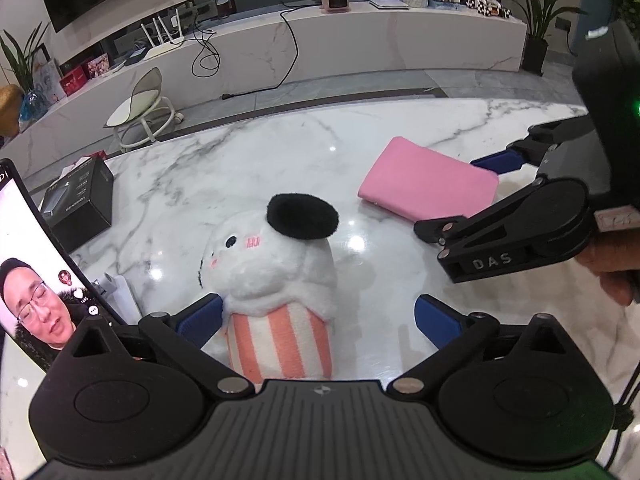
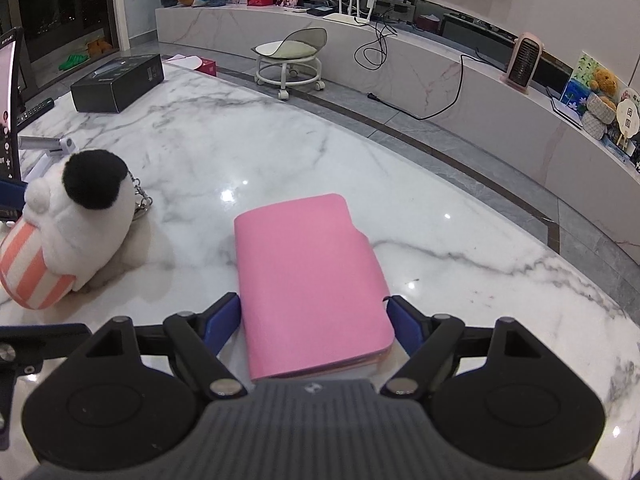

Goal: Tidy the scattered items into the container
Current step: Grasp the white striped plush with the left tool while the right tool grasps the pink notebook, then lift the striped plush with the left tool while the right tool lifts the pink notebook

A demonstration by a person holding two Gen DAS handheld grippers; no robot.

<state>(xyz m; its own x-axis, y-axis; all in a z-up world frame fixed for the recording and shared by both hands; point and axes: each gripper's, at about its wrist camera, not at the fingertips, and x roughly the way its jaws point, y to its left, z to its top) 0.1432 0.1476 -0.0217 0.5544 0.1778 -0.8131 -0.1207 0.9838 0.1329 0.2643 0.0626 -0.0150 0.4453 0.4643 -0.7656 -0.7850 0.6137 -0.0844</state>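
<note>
At the far left of the marble surface (image 2: pixel 280 160) a phone (image 1: pixel 36 272) stands propped with a video playing, and behind it a black box (image 1: pixel 78 196) lies on its side; whether that box is the container meant by the task I cannot tell, since no open bin shows in either view. Next comes the plush toy (image 1: pixel 272 280), a white animal with a black ear in a pink-striped cup, lying tipped over on the surface with a small chain (image 2: pixel 140 196) trailing behind it. The left tongs (image 1: pixel 318 320) straddle its striped base, spread apart: the left blue pad looks to be touching or almost touching the fabric, while the right pad stands clear, so nothing is clamped, and this reads as lining up for a grip on the firmer cup end rather than the fluffy head. Further right lies the pink notebook (image 2: pixel 308 280), flat and closed. The right tongs (image 2: pixel 314 324) bracket its near end, one pad close against each long edge, wide apart and apparently not yet squeezing; taking it across its width would likely keep the covers shut when lifted. Both items lie out on the surface, none stowed.
</note>
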